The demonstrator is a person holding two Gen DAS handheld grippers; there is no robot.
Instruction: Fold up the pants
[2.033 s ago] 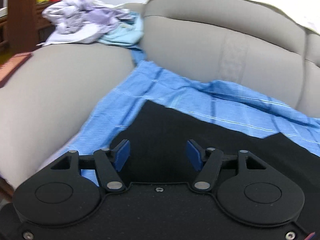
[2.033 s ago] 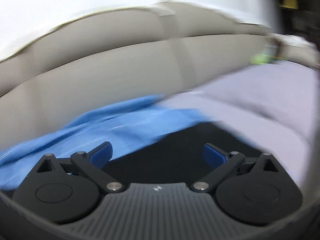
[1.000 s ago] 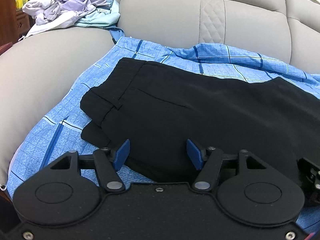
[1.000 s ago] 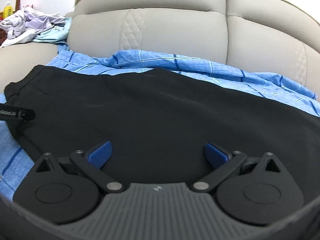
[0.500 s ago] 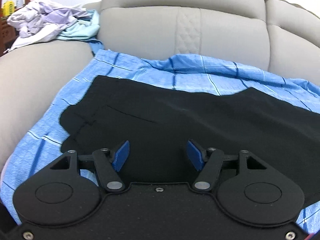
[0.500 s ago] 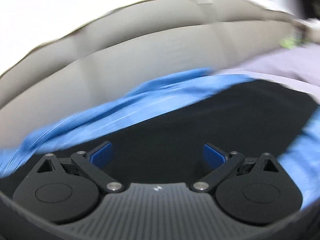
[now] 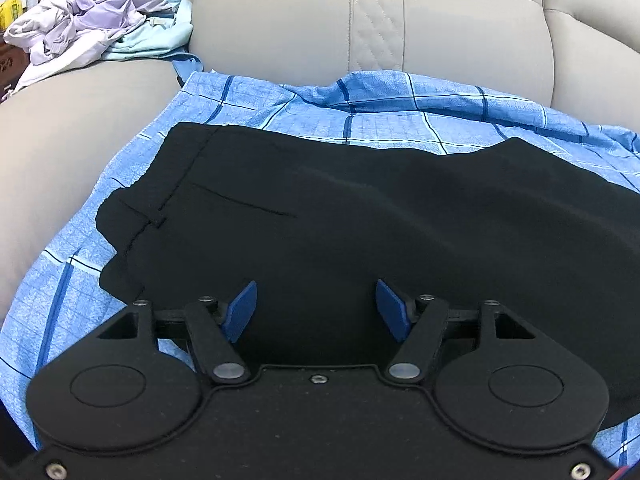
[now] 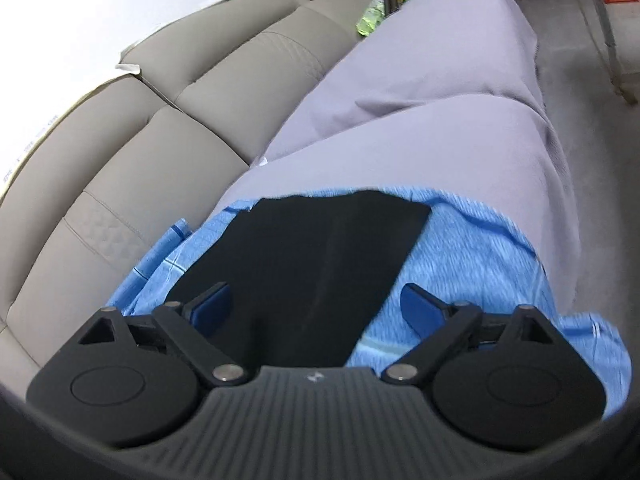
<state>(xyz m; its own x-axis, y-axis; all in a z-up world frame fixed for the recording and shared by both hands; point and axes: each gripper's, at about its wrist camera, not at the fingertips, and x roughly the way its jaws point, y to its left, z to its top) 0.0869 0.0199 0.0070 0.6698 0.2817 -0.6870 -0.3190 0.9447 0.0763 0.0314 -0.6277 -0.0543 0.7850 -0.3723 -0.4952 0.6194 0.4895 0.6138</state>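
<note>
**Black pants flat on the blue sheet**

We see the black pants (image 7: 360, 220) lying lengthwise along the sofa (image 7: 280, 32), waistband toward the clothes pile (image 7: 92, 28), leg hems (image 8: 344, 208) toward the grey cover (image 8: 420, 120). Our left gripper (image 7: 316, 312) hovers half-open above the seat. Our right gripper (image 8: 316, 312), wide and empty, has just been narrowing above the legs. The checked blue sheet (image 7: 360, 120) lies beneath.
</note>
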